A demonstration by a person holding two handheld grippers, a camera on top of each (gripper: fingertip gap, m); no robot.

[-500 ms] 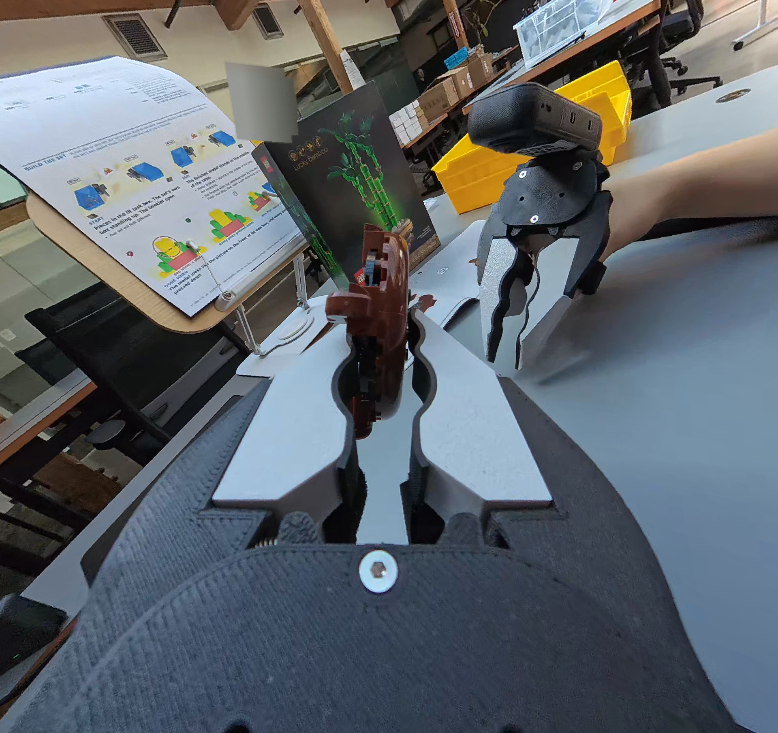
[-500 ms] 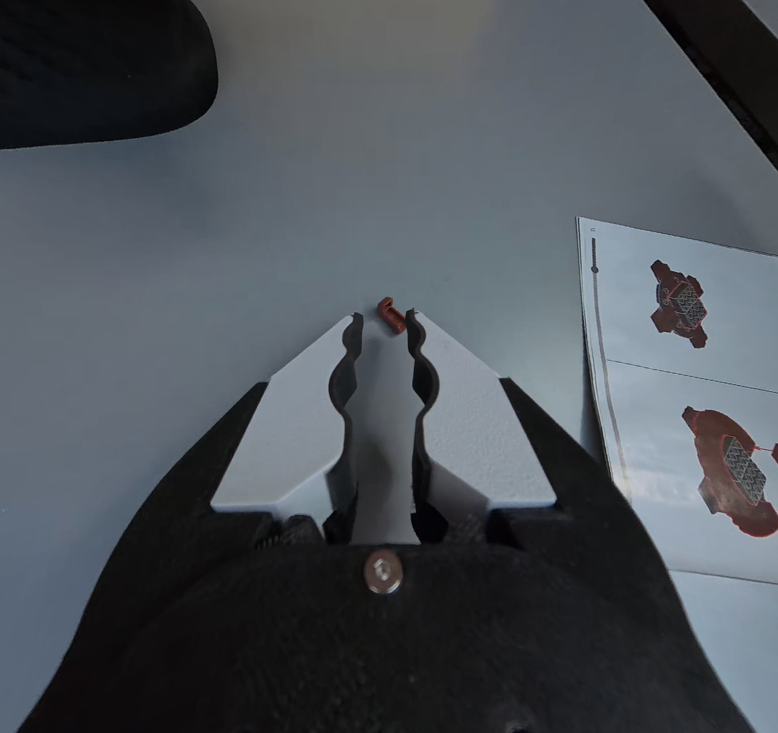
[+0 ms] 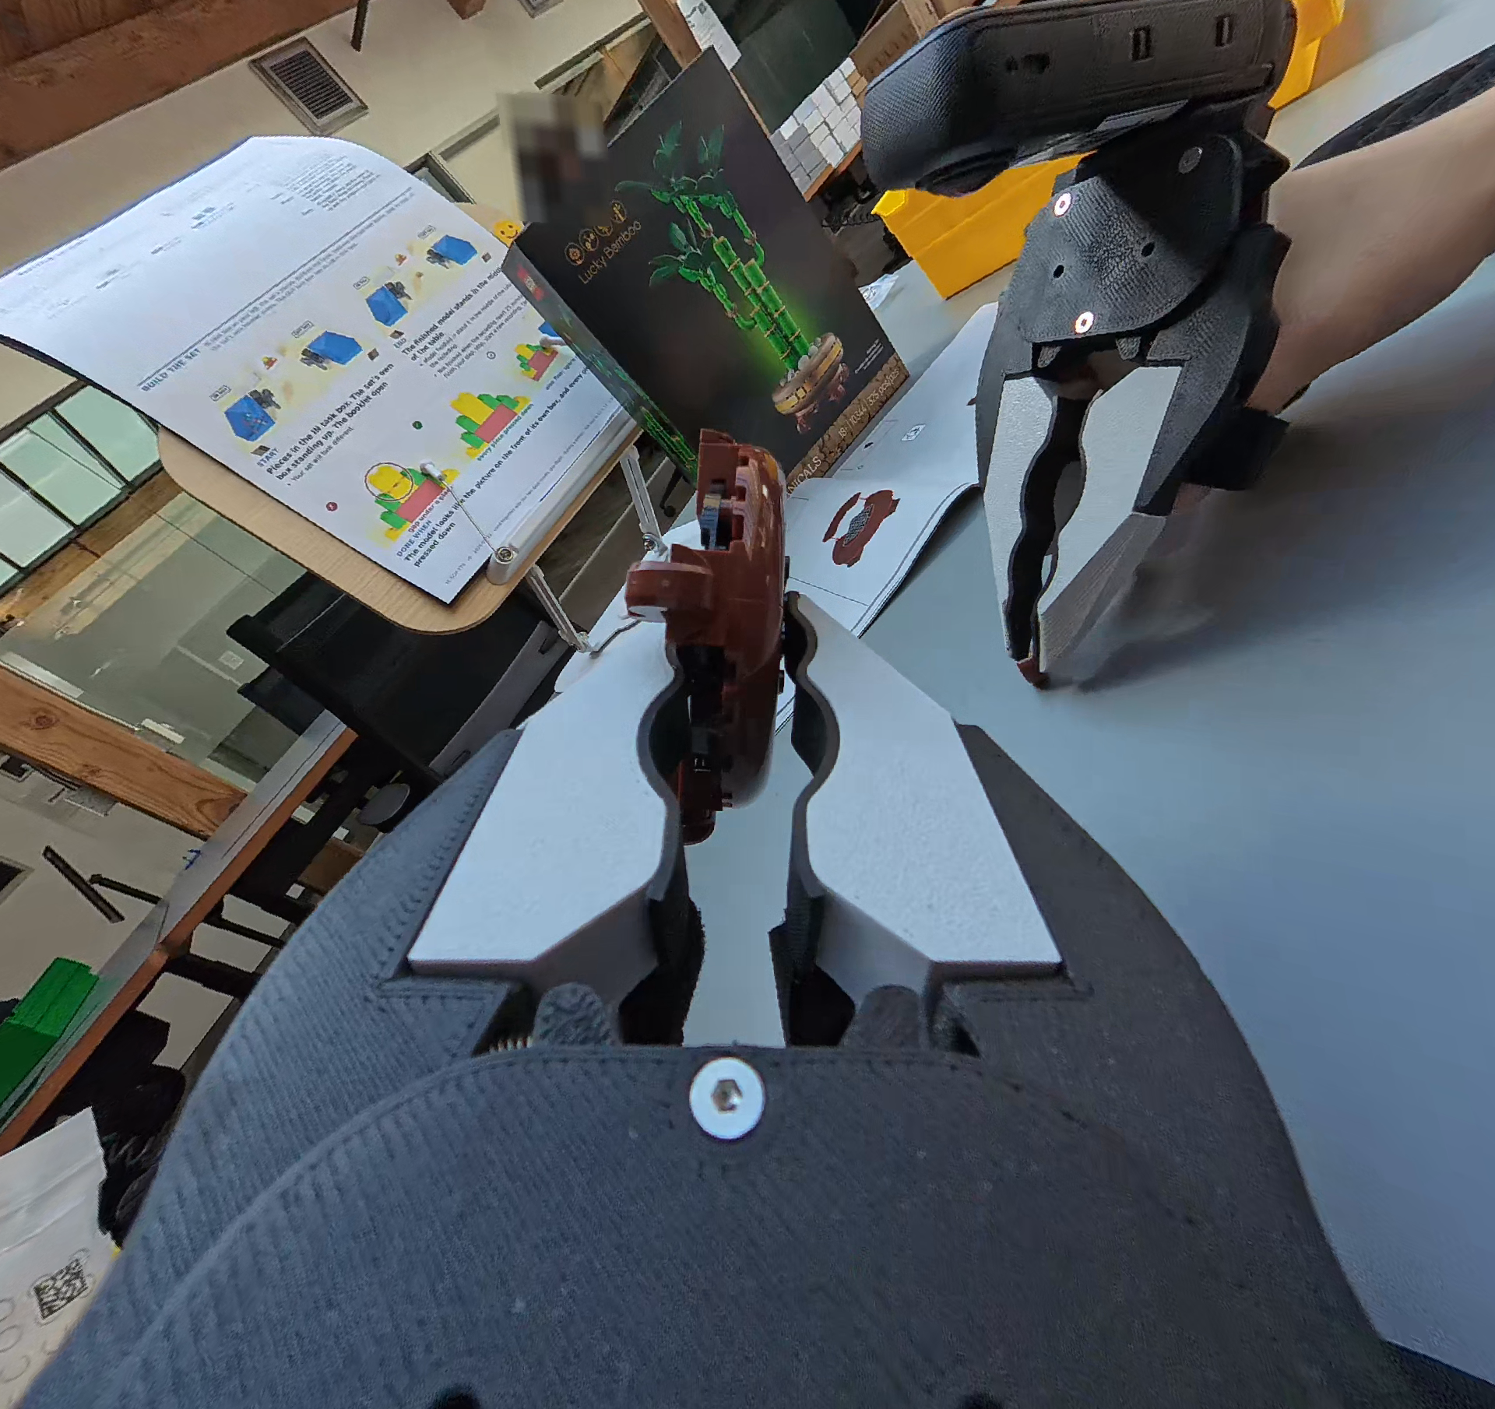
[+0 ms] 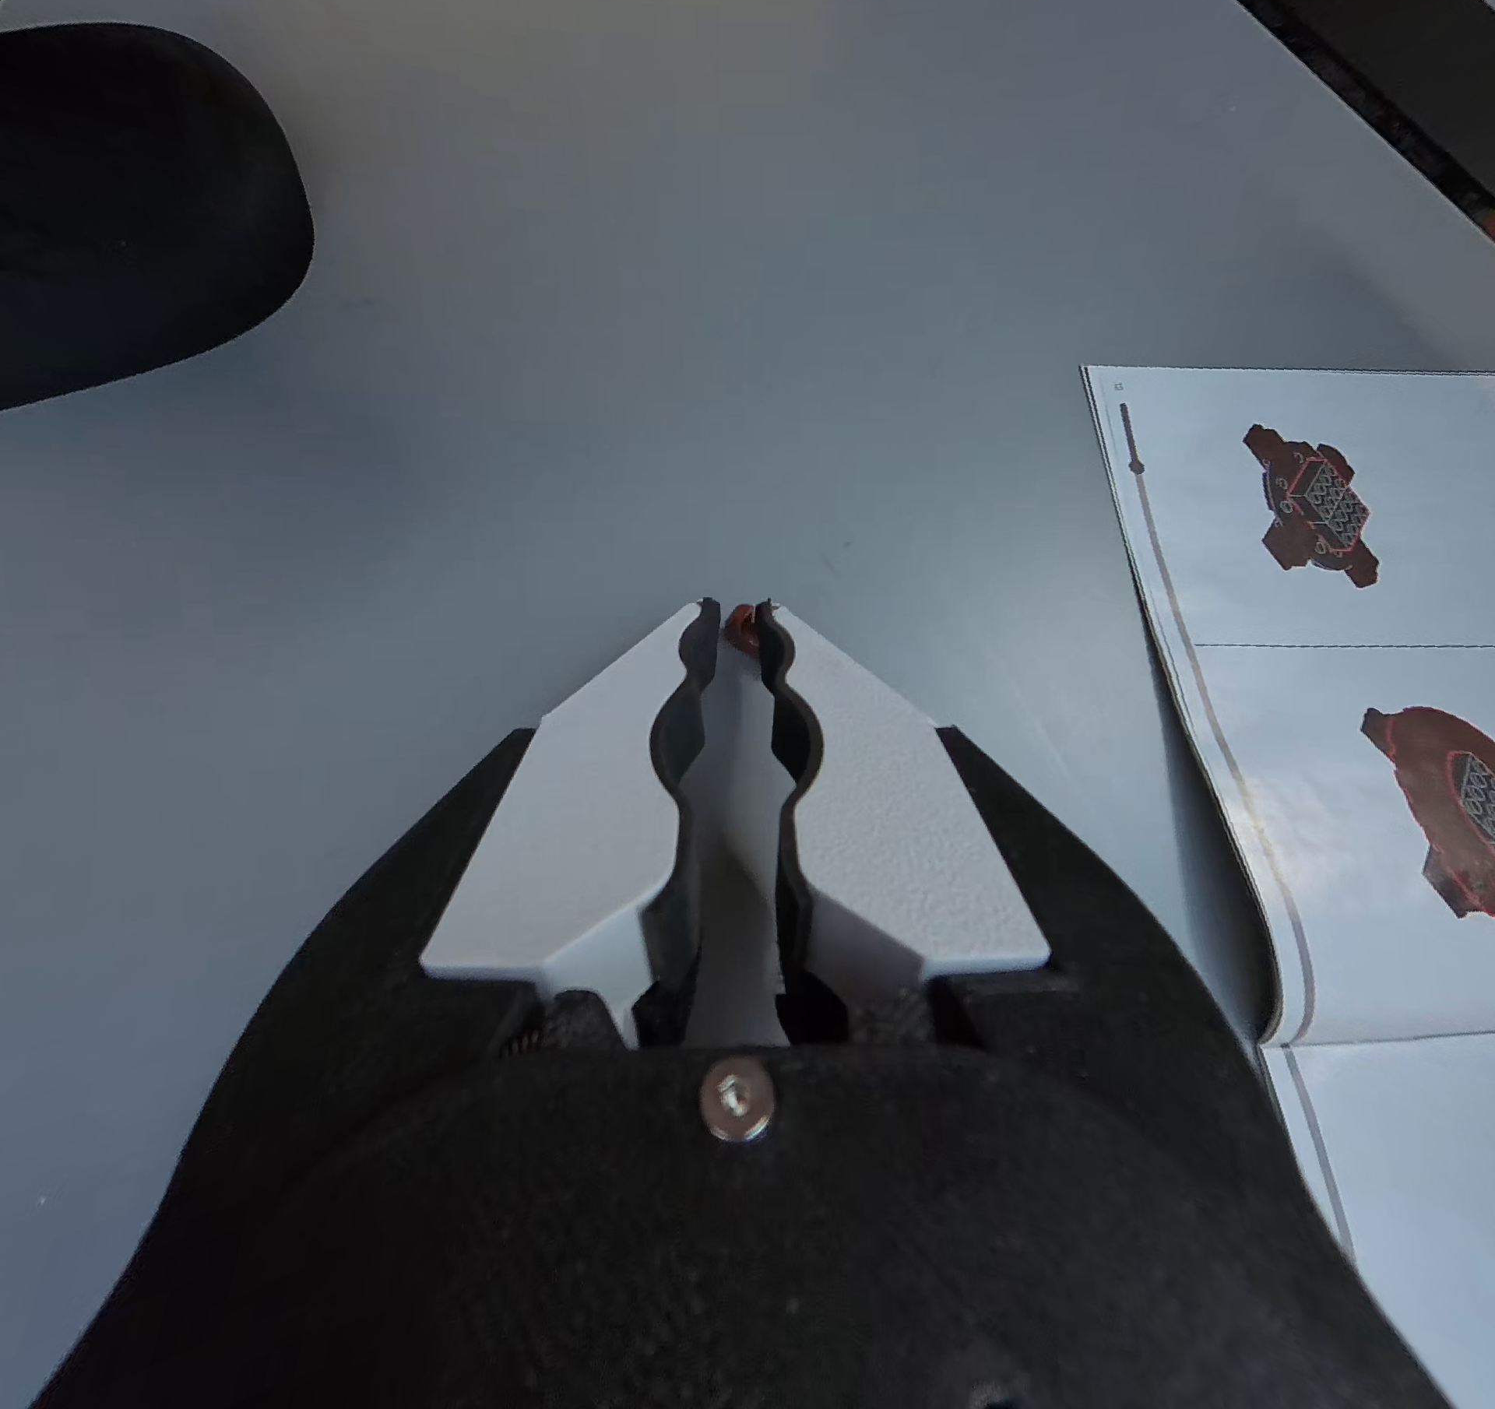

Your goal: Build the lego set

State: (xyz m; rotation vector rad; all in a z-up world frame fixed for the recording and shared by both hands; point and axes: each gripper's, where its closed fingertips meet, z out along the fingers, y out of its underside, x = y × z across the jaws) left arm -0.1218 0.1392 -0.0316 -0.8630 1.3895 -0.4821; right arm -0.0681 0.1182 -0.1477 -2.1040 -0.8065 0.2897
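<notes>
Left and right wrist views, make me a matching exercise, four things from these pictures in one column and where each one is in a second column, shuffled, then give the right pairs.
Things:
1. brown lego assembly
2. small reddish-brown piece
3. lego box
4. open instruction booklet

Places:
A. lying flat on the grey table
B. standing upright behind the booklet
C. between the tips of the right gripper, at the tabletop
D. clamped in the left gripper, held off the table

Pairs: 1-D, 2-C, 3-B, 4-A
</notes>
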